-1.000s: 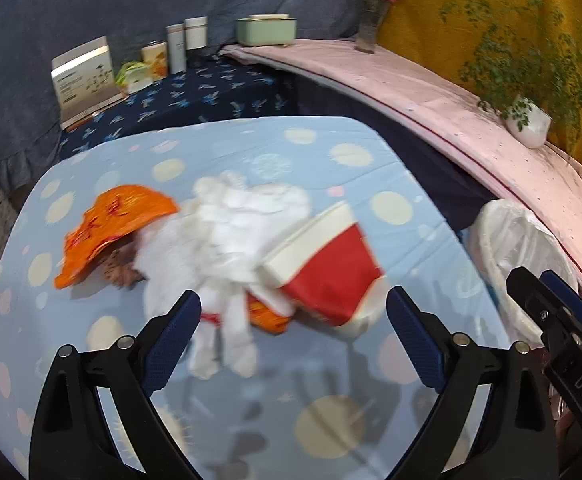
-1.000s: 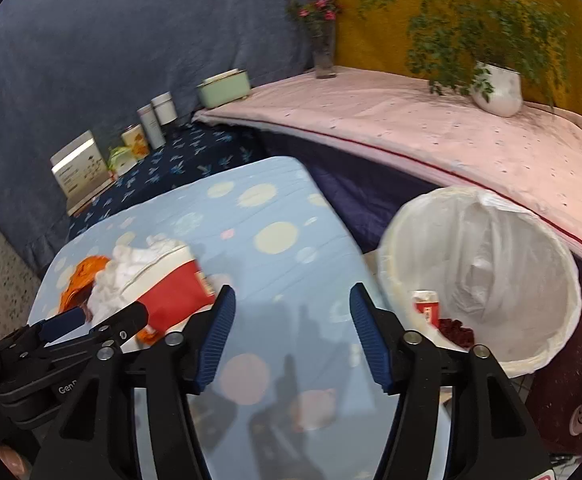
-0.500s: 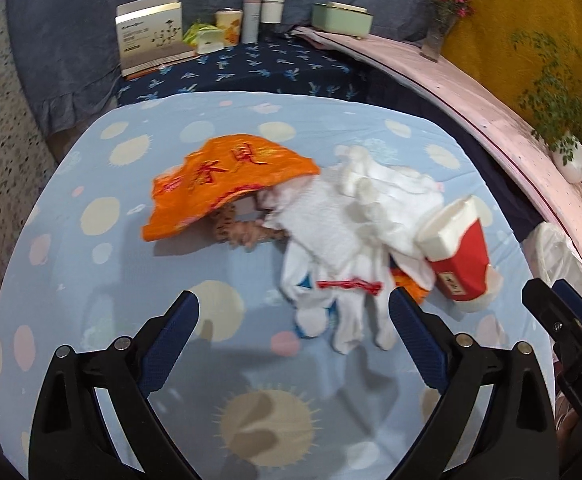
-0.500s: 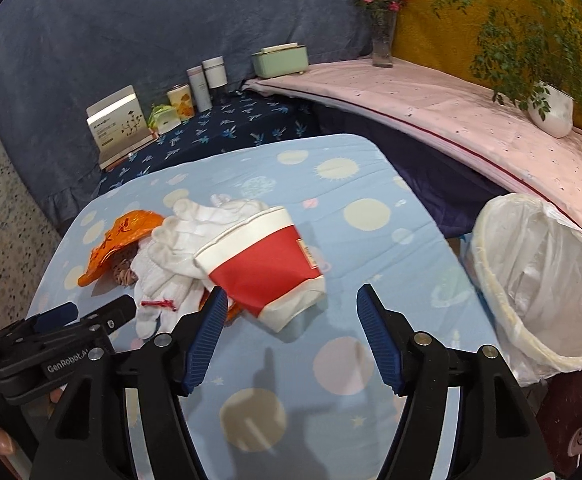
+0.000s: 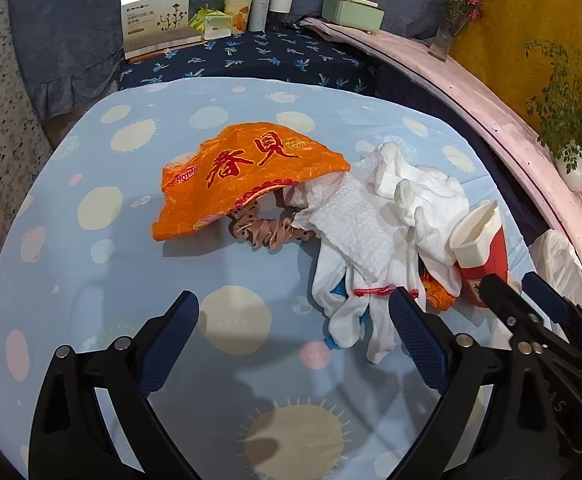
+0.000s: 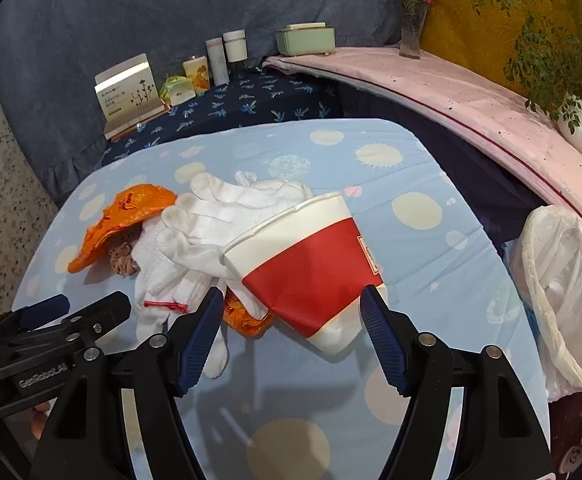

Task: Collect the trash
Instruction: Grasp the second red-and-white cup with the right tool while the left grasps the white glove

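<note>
A pile of trash lies on the light blue spotted tablecloth (image 5: 91,264): an orange wrapper (image 5: 243,176) with red characters, a brown scrunchie (image 5: 267,228), white gloves and a paper towel (image 5: 371,232), and a red and white paper cup (image 6: 307,264) on its side. My right gripper (image 6: 295,344) is open, its jaws either side of the cup's near end. My left gripper (image 5: 295,340) is open and empty, low over the cloth in front of the pile. The cup also shows in the left wrist view (image 5: 479,248).
A white-lined trash bin (image 6: 563,288) stands off the table's right edge. Behind are a dark blue patterned surface with a card box (image 6: 127,92), tins and bottles (image 6: 227,56), a pink shelf (image 6: 471,92) with a green box, a flower vase and a potted plant (image 6: 571,120).
My right gripper has swung left from the bin and closed in on the cup. My left gripper has shifted left, so the orange wrapper now sits ahead of it.
</note>
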A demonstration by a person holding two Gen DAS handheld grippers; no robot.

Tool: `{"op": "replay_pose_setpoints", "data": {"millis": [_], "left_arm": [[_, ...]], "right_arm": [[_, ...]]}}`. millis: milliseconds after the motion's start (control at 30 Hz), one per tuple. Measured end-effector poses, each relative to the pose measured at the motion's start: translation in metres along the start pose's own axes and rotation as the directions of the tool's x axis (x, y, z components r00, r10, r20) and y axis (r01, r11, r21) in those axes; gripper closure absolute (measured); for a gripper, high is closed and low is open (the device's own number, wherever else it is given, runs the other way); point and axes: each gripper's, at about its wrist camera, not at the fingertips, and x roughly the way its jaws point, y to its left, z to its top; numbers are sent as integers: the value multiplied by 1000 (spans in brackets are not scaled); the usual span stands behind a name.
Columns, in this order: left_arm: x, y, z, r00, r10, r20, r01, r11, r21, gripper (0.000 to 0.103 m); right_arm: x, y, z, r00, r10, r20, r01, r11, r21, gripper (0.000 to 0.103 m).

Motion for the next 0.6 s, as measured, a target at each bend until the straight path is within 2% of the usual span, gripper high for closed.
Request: {"op": "replay_pose_setpoints", "data": {"millis": [333,467,600], "left_arm": [[12,-7,7,1000,-26,-13,26,1000,0,12],[10,-17,11,999,-48,-4,48,999,13,12],[9,-32,16,997,-76,2,76,997,23,13]], "right_arm": [[28,-13,6,999,-34,-13,34,999,18,37],[27,-26,8,1000,-27,-9,27,998,59,56],[16,-38,9,1000,-17,14,16,995,95,68]]}}
